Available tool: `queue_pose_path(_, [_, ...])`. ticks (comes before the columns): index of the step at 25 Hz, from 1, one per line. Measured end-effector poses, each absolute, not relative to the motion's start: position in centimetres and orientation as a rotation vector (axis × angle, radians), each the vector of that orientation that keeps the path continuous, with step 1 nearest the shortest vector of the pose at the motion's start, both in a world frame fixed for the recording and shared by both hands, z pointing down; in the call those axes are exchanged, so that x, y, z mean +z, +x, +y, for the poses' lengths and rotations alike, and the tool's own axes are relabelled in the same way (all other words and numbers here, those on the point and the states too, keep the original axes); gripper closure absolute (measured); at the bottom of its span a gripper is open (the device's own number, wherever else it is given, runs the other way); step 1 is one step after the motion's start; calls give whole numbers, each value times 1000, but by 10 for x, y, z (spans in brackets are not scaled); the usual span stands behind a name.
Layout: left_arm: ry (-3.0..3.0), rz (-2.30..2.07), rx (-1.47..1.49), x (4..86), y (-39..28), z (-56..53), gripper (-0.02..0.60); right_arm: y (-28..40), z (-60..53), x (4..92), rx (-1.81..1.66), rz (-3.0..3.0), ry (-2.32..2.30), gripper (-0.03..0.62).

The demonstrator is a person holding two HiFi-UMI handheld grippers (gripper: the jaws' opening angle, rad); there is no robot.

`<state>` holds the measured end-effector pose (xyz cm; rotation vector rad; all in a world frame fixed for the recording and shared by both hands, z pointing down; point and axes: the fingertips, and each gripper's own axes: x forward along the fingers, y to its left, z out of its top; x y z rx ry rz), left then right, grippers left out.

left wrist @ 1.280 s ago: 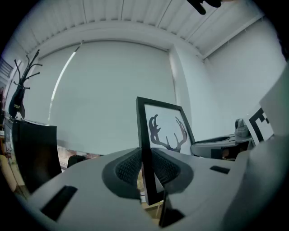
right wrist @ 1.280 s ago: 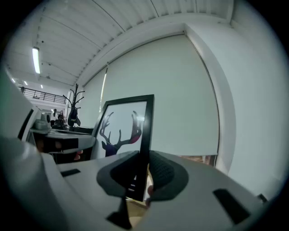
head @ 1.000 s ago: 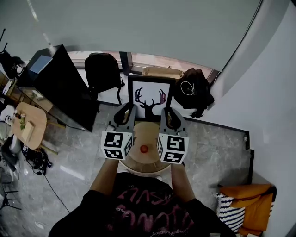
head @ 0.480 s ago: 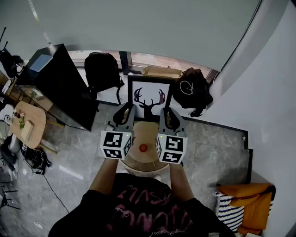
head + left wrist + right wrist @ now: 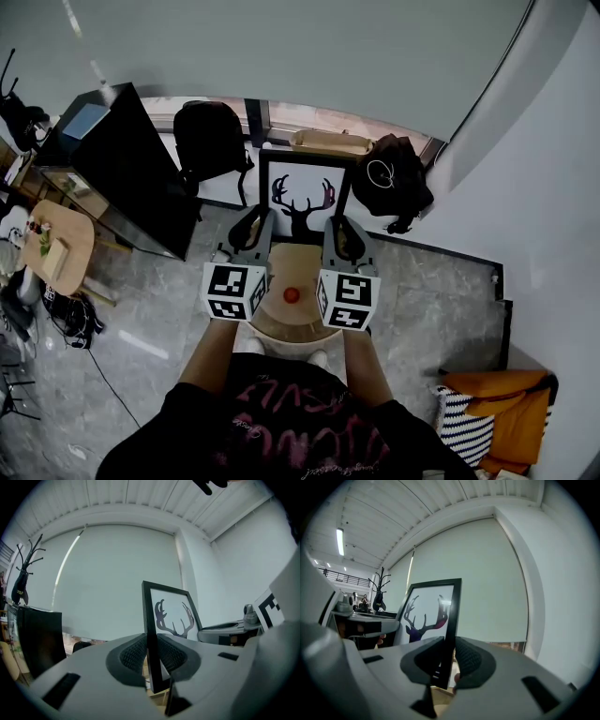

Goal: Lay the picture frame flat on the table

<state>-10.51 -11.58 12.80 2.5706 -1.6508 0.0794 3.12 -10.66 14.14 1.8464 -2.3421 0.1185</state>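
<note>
Where the person's forearms reach over the small round table (image 5: 302,270), a small red object (image 5: 292,295) lies on the top between the two marker cubes. Left gripper (image 5: 152,660) clamped on the left edge of the picture frame (image 5: 302,199), right gripper (image 5: 446,663) clamped on its right edge; frame upright at the table's far rim, antler print facing the person, contact with the tabletop not discernible. Beyond: black backpack (image 5: 210,139) left, dark bag (image 5: 394,183) right, pale roller blind (image 5: 117,573) behind.
</note>
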Motion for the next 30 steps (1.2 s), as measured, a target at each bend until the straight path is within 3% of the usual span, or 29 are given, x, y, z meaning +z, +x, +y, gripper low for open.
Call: queue_pose_path(30, [2470,-1568,221,196,-96,-99,509,40,-86,209,300,-2256,1789,513])
